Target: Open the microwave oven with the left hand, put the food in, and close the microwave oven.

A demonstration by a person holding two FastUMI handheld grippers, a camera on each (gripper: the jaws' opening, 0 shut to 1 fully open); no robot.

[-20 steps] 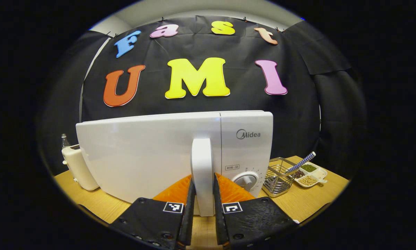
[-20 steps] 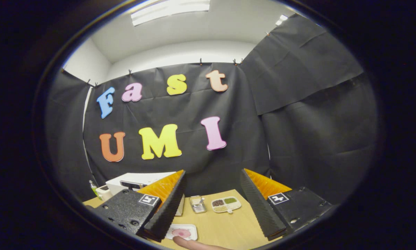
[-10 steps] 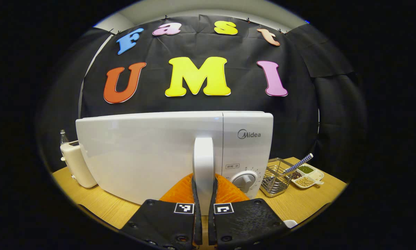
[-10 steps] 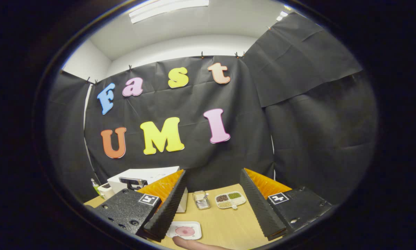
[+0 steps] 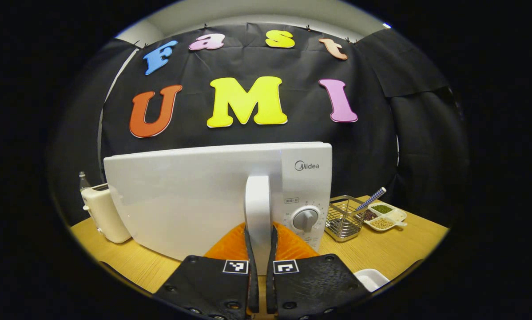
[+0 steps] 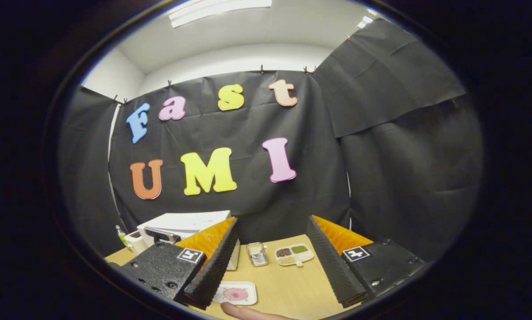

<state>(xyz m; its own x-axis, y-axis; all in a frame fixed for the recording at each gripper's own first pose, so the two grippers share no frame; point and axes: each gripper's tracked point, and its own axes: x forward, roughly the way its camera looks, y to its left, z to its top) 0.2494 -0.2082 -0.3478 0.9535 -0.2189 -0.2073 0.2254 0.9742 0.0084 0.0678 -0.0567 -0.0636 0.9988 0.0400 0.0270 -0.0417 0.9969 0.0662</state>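
Jaws of the left gripper (image 5: 261,271) stand nearly closed, both fingers pressed on the upright white door handle (image 5: 258,209) of the microwave oven (image 5: 212,191), which rises straight ahead between them. Just beyond the handle lies the white door (image 5: 181,195), its handle edge apparently standing slightly proud of the control panel with its dial (image 5: 305,219), to the right of the jaws. Farther right sit a wire basket (image 5: 342,218) and a divided dish of beans (image 5: 383,218); left of the oven stands a cream toaster (image 5: 106,213), all on the wooden table (image 5: 381,253). Jaws of the right gripper (image 6: 272,262) stand wide apart, holding nothing; below and slightly left of them, on the table, rests a white square plate of pink food (image 6: 236,294), a fingertip (image 6: 239,310) near its front edge. To open well, the pull should likely follow the door's arc about its left-hand hinge, grip kept firm and square on the handle to prevent slipping or dragging the oven forward.
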